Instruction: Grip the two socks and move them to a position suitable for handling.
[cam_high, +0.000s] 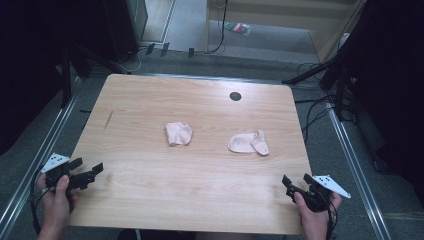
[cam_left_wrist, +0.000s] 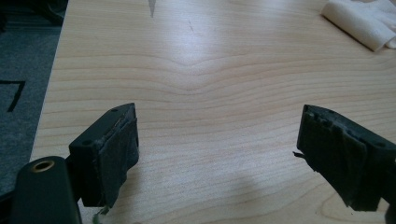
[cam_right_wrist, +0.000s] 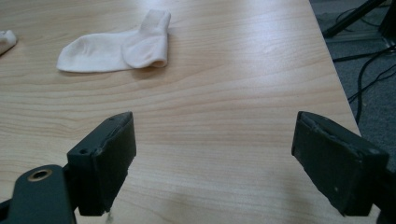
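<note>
Two pale pink socks lie on the wooden table (cam_high: 150, 190). One sock (cam_high: 178, 133) is folded into a small bundle near the middle; its edge shows at the top right of the left gripper view (cam_left_wrist: 364, 21). The other sock (cam_high: 248, 143) lies flat to its right with the cuff folded over, also seen in the right gripper view (cam_right_wrist: 119, 46). My left gripper (cam_high: 86, 170) hovers at the table's near left corner, open and empty (cam_left_wrist: 217, 154). At the near right corner my right gripper (cam_high: 295, 181) is open too, nothing between its jaws (cam_right_wrist: 212, 158).
A dark round hole (cam_high: 235, 96) sits near the table's far edge. Cables (cam_high: 320, 107) and dark stands lie on the grey floor to the right and behind. The table's right edge (cam_right_wrist: 331, 60) runs close beside the right gripper.
</note>
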